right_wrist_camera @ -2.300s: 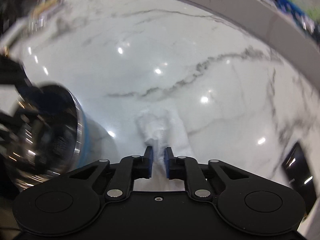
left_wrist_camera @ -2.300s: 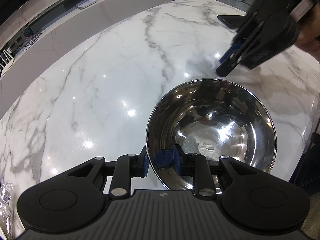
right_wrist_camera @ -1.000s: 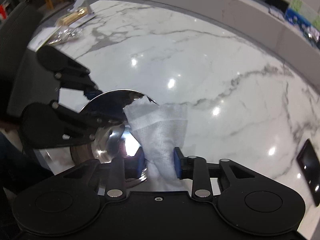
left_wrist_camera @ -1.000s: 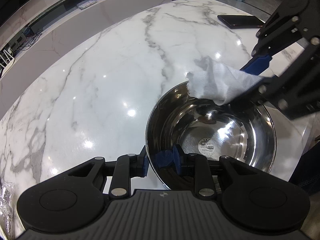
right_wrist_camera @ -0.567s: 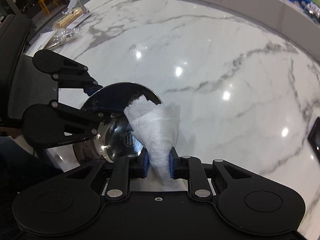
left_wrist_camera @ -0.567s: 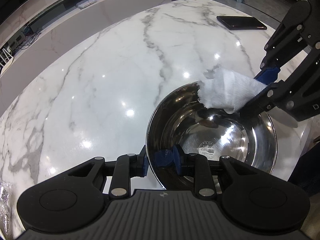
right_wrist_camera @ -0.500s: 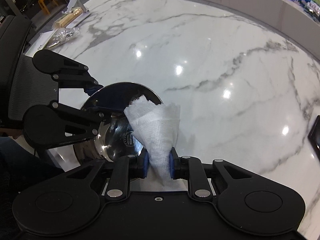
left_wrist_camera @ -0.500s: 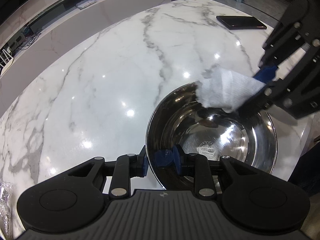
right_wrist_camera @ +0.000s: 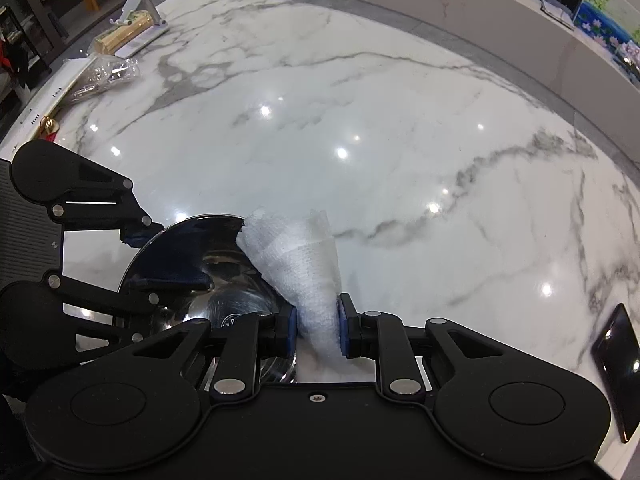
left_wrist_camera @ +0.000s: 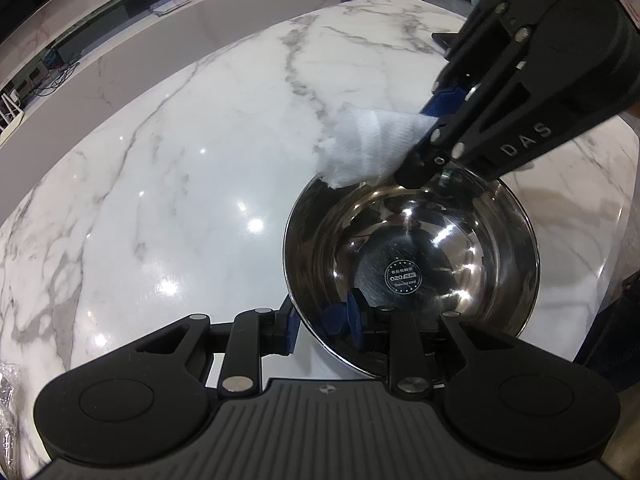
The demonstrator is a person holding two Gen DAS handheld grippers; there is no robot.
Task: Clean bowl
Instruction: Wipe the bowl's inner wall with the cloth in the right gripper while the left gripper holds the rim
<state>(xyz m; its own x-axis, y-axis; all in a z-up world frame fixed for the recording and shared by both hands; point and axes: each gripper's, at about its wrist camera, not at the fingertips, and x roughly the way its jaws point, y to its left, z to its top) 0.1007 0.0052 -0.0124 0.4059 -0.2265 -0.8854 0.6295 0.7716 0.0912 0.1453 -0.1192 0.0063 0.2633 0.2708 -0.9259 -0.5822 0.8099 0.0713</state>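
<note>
A shiny steel bowl (left_wrist_camera: 424, 256) stands on the white marble table (left_wrist_camera: 180, 184). My left gripper (left_wrist_camera: 322, 326) is shut on the bowl's near rim, one finger inside and one outside. My right gripper (right_wrist_camera: 318, 330) is shut on a white cloth (right_wrist_camera: 296, 260). In the left wrist view the cloth (left_wrist_camera: 364, 146) hangs over the bowl's far left rim, with the right gripper (left_wrist_camera: 424, 140) coming in from the upper right. In the right wrist view the bowl (right_wrist_camera: 208, 272) lies left of the cloth, held by the left gripper (right_wrist_camera: 132, 240).
A dark phone (right_wrist_camera: 616, 364) lies on the table at the right. A plastic bag (right_wrist_camera: 104, 74) and a white stand with a gold box (right_wrist_camera: 132, 26) lie at the table's far left edge. A low marble ledge (left_wrist_camera: 120, 64) runs behind the table.
My right gripper has carried the cloth from the table to above the bowl's far rim, then further left and nearer. The left gripper and bowl have stayed put.
</note>
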